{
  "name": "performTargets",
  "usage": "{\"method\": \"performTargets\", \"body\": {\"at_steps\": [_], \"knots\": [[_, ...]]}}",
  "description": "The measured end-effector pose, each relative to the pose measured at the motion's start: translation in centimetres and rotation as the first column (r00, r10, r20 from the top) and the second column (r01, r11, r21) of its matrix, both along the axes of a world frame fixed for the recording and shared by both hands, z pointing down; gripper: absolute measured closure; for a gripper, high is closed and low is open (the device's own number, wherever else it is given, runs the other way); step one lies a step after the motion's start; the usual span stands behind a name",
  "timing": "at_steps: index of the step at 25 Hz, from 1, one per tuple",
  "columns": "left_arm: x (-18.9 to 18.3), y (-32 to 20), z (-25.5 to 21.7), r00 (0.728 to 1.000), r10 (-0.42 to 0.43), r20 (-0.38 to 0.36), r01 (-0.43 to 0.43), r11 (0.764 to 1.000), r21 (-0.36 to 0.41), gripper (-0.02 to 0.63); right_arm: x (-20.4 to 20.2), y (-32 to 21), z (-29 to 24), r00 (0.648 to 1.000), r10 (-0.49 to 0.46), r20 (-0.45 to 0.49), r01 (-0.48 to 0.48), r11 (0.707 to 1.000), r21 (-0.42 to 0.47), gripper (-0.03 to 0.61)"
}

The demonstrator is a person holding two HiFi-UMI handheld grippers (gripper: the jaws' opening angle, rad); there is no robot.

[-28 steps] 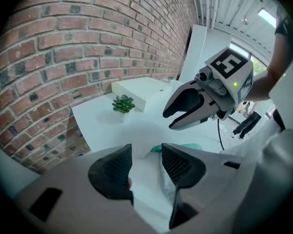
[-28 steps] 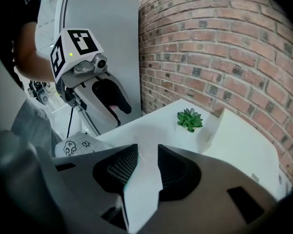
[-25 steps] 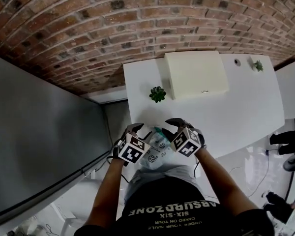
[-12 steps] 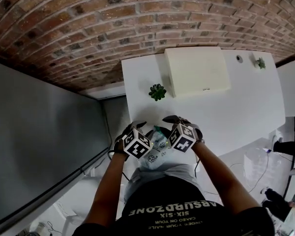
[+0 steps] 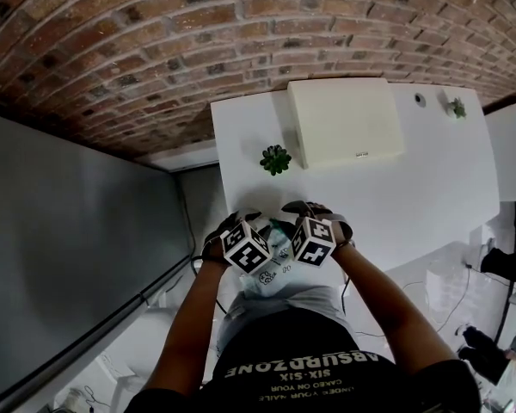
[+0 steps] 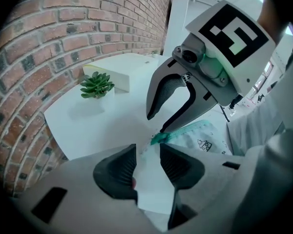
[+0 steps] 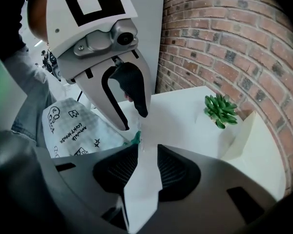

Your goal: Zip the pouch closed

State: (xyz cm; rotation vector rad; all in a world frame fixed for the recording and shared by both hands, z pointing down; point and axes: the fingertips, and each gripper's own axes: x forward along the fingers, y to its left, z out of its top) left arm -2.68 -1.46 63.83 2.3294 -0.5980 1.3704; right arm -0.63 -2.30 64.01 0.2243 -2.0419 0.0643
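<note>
Lowered onto the pouch (image 6: 205, 138) at the near edge of the tabletop (image 5: 430, 188): my left gripper (image 6: 147, 152) closing toward the teal zip end (image 6: 161, 138), nothing pinched yet; my right gripper (image 7: 147, 152) parted, empty. Zipping pending.

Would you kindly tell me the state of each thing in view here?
pouch: lying at the edge of the table; zip state unreadable.
left gripper: open, jaws closing, pouch's teal corner just beyond their tips, nothing pinched.
right gripper: open, holding nothing.
cream box: closed.
potted succulent: upright.
</note>
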Motion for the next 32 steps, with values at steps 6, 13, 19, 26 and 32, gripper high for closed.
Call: {"method": "performTargets", "body": {"at_steps": [6, 13, 19, 26, 32], "knots": [[0.3, -0.2, 0.6, 1.000, 0.020, 0.015, -0.020, 1.000, -0.006, 0.491, 0.0, -0.7, -0.2, 1.000, 0.021, 0.020, -0.021, 1.000, -0.008, 0.468], [0.4, -0.1, 1.1, 0.999, 0.041, 0.035, -0.041, 0.999, -0.012, 0.508, -0.3, -0.3, 0.6, 0.997, -0.075, -0.030, 0.075, 0.997, -0.007, 0.479], [0.3, -0.1, 1.4, 0.998, 0.041, 0.050, -0.040, 0.999, -0.012, 0.554, -0.9, 0.1, 0.7, 0.979, -0.195, -0.060, 0.195, 0.981, -0.019, 0.500], [0.3, -0.1, 1.6, 0.999, 0.031, 0.043, -0.031, 0.999, -0.011, 0.561, -1.0, 0.9, 1.2, 0.946, -0.306, -0.108, 0.306, 0.952, -0.020, 0.523], [0.1, -0.5, 1.9, 0.999, -0.035, 0.018, 0.035, 0.999, -0.014, 0.566, -0.9, 1.5, 1.6, 0.929, -0.344, -0.133, 0.348, 0.937, 0.009, 0.574]]}}
